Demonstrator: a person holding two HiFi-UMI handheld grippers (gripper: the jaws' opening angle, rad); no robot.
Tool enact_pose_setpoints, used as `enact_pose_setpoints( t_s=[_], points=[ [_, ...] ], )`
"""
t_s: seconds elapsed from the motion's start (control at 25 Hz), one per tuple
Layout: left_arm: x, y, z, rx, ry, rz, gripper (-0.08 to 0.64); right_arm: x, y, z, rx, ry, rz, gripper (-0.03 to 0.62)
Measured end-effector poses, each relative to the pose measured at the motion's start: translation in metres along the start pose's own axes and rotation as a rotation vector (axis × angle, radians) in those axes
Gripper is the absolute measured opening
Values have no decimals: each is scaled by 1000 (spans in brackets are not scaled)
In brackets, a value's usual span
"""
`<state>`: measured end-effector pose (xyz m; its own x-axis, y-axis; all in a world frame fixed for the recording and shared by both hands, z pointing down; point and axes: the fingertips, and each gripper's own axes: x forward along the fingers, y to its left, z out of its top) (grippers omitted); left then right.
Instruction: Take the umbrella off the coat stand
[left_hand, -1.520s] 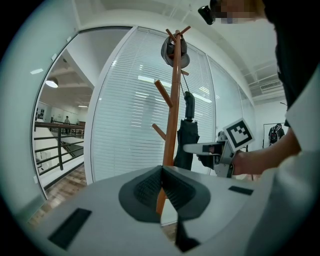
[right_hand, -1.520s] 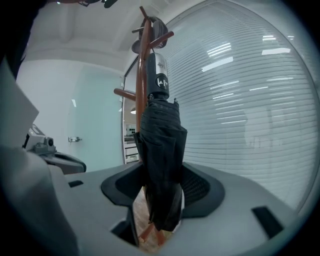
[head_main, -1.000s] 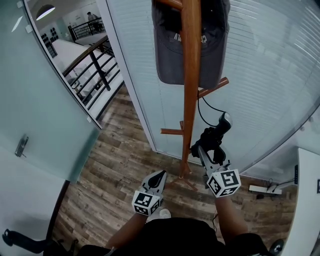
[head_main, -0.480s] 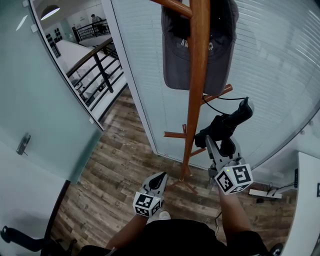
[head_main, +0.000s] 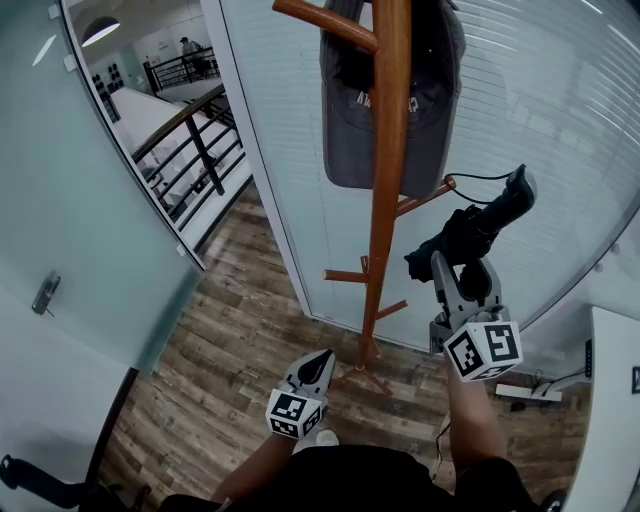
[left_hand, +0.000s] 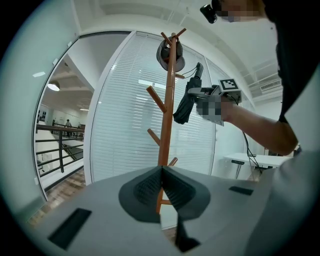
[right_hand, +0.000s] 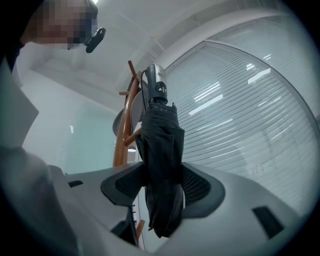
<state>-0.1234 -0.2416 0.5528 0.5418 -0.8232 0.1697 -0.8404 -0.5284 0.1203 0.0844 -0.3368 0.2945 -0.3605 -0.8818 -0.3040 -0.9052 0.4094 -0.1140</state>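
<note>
Cap (head_main: 345, 120) atop coat stand (head_main: 385, 210), peg (head_main: 425, 198) beside umbrella (head_main: 478, 228)

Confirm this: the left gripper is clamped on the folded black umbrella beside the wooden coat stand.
Wrong gripper. The right gripper is clamped on the folded black umbrella beside the wooden coat stand, as the right gripper view shows. The left gripper is shut on nothing.
</note>
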Motion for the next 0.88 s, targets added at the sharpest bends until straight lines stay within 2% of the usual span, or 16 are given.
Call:
enact_pose_setpoints(
  t_s=[0.16, 0.32, 0.68, 0.88],
  points=[
    [-2, -2, 10, 12, -13, 8, 11, -5, -15, 18, -3, -32, -36, 230],
    [-5, -3, 22, 2, -44, 13, 12, -15, -17, 23, -30, -25, -38, 230],
    [-1, -19, 46, 11, -85, -16, 12, -44, -5, -7, -46, 57, -4, 229],
    [-4, -31, 44, 2, -91, -17, 12, -64, 0, -25, -29, 86, 19, 227]
  ],
)
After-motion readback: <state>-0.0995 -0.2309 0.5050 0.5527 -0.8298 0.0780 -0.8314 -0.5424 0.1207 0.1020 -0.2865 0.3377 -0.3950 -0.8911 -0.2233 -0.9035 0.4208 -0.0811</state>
